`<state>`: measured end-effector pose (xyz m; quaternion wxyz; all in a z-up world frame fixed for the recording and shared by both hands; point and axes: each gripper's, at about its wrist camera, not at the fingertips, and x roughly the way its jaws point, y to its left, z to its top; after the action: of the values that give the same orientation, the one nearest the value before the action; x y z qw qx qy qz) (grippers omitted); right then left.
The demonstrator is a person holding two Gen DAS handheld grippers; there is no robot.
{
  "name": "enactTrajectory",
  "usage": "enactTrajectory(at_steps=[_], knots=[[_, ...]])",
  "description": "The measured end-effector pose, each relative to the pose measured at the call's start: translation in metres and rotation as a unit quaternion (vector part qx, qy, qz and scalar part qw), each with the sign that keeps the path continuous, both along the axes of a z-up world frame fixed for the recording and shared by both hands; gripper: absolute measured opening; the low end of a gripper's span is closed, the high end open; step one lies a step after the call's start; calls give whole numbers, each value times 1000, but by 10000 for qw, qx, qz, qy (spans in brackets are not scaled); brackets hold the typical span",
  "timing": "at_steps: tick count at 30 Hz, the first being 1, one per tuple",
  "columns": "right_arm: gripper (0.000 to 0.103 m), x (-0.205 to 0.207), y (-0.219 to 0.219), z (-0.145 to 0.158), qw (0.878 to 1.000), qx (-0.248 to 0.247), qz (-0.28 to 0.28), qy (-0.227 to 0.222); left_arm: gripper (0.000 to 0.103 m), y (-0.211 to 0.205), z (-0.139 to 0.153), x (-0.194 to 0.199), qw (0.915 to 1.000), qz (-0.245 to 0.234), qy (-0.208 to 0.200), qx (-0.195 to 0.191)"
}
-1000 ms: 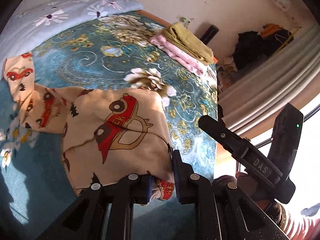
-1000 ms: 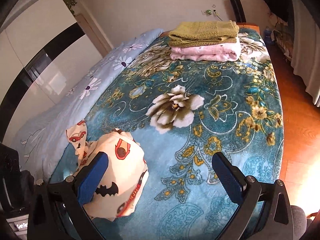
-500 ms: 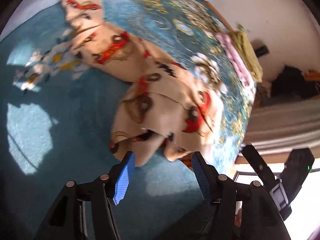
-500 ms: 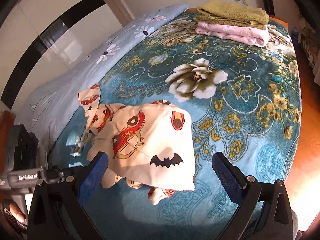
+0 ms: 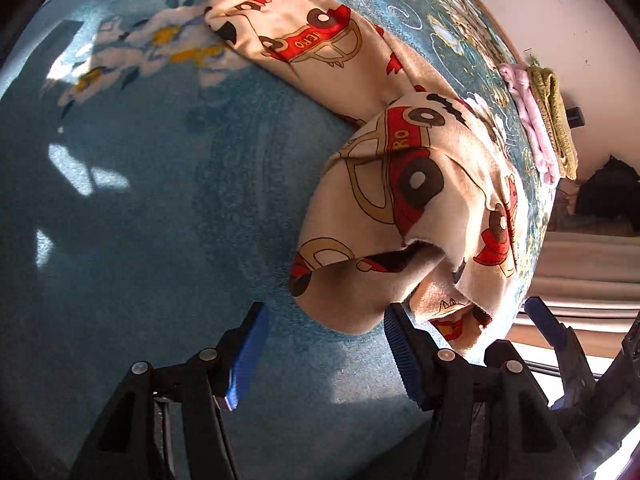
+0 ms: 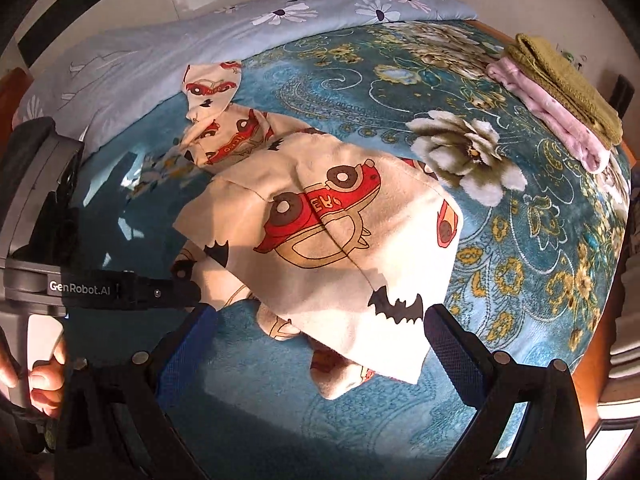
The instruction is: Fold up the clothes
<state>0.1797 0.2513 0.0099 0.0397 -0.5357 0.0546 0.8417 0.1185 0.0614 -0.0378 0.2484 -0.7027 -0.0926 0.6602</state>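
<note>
Garment: cream children's garment (image 6: 320, 232) printed with red cars and black bats — lies crumpled and partly doubled over on the teal floral blanket (image 6: 520, 248), near its front edge; one narrow part (image 6: 212, 84) trails away toward the pale blue daisy-print bedding (image 6: 200, 40).
Garment, left wrist view: the bunched end (image 5: 400, 208) sits just ahead of the fingers, with an open fold of cloth facing the camera.
Left gripper (image 5: 324, 344): jaws spread apart, nothing between the blue pads (image 5: 248, 344); the right-hand pad (image 5: 400, 348) is just beside the hem, contact cannot be told.
Right gripper (image 6: 320, 340): jaws wide apart and empty — the garment's near corner lies between the two fingers, below and ahead of them.
Hand (image 6: 40, 376): fingers wrapped round the grey handle of the left gripper, at the left edge of the right wrist view.
Folded stack: olive knit piece (image 6: 560, 76) on top of a pink piece (image 6: 560, 120), at the far right corner of the blanket, well apart from the garment.
</note>
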Motion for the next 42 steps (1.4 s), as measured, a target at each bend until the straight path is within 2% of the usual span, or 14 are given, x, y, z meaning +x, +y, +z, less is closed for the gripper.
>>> enactTrajectory(at_steps=[1, 3, 6, 8, 9, 16, 20, 25, 27, 31, 33, 36, 40, 42], knots=[[91, -3, 0, -2, 10000, 77, 20, -40, 64, -2, 0, 1, 10000, 17, -15, 11], [60, -7, 1, -6, 9997, 196, 64, -113, 64, -5, -1, 2, 10000, 50, -46, 34], [32, -9, 6, -6, 9999, 109, -35, -108, 64, -10, -1, 5, 9999, 101, -93, 69], [16, -9, 13, -1, 9998, 48, -217, -11, 64, -14, -1, 7, 9998, 134, -124, 92], [13, -9, 18, 2, 9995, 20, -304, 35, 64, -15, -2, 7, 9997, 151, -139, 103], [8, -2, 67, 41, 9955, -22, -780, 546, 64, -22, -1, 15, 9994, 189, -228, 201], [4, 12, 110, 69, 9867, 200, -1364, 857, 64, -15, -1, 18, 9994, 99, -231, 257], [4, 34, 153, 80, 9737, 126, -2040, 1003, 64, -7, 2, 23, 9993, 66, -181, 312], [4, 42, 168, 83, 9685, 93, -2258, 1048, 64, 1, 6, 24, 9998, -33, 15, 213], [4, 40, 144, 65, 9786, -2, -1852, 895, 64, 23, 33, 36, 9956, -529, 772, -63], [4, 41, 140, 52, 9776, -273, -1918, 824, 64, 44, 51, 42, 9863, -977, 1323, -127], [4, 47, 144, 36, 9702, -628, -2227, 720, 65, 84, 74, 54, 9571, -1840, 2224, -239], [4, 63, 149, 27, 9652, -716, -2445, 583, 72, 115, 88, 61, 9000, -3043, 3114, -205], [4, 74, 155, 25, 9612, -791, -2584, 557, 72, 154, 80, 66, 8679, -3631, 3380, -260]])
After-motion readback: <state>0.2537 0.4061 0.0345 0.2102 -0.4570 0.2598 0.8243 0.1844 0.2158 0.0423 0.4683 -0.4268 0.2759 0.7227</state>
